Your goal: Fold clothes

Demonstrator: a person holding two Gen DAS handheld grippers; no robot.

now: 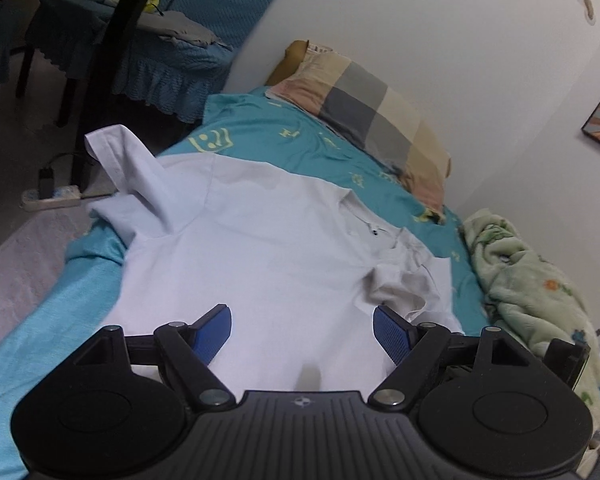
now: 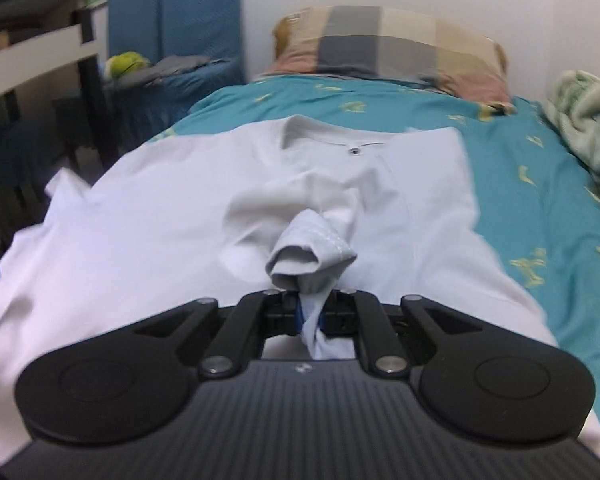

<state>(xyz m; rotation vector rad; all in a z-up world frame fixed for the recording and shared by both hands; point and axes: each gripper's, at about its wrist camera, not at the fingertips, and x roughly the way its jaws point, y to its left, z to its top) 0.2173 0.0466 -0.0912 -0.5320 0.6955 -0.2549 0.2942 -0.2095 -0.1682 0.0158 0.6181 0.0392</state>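
Here the white polo shirt point(image 1: 252, 248) lies spread over the teal bedsheet point(image 1: 300, 140), collar point(image 2: 320, 136) towards the checked pillow point(image 1: 380, 112) at the head of the bed and its body running down towards the foot, with one side hanging a little over the bed's left edge. The step in hand looks like the first sleeve fold: the right tongs point(image 2: 310, 312) are pressed together on the cuff of the right sleeve point(image 2: 312, 252), a bunch of pale cloth pinched between the blue pads, and that sleeve is drawn in over the chest, just below the collar. The left tongs point(image 1: 302, 328) stand spread wide above the lower part of the shirt with nothing between the fingers point(image 1: 216, 332); whether the pads brush the cloth is hard to tell from this angle. The other sleeve point(image 1: 120, 160) juts out, partly raised, near the left edge of the bed and looks unfolded. Next, I judge, the held sleeve should be laid flat across the chest and let go without dragging the shoulder seam off line, then the free tongs would take the left sleeve. The crumpled green blanket point(image 1: 532, 280) along the wall side is close to the shirt's edge and could catch it.
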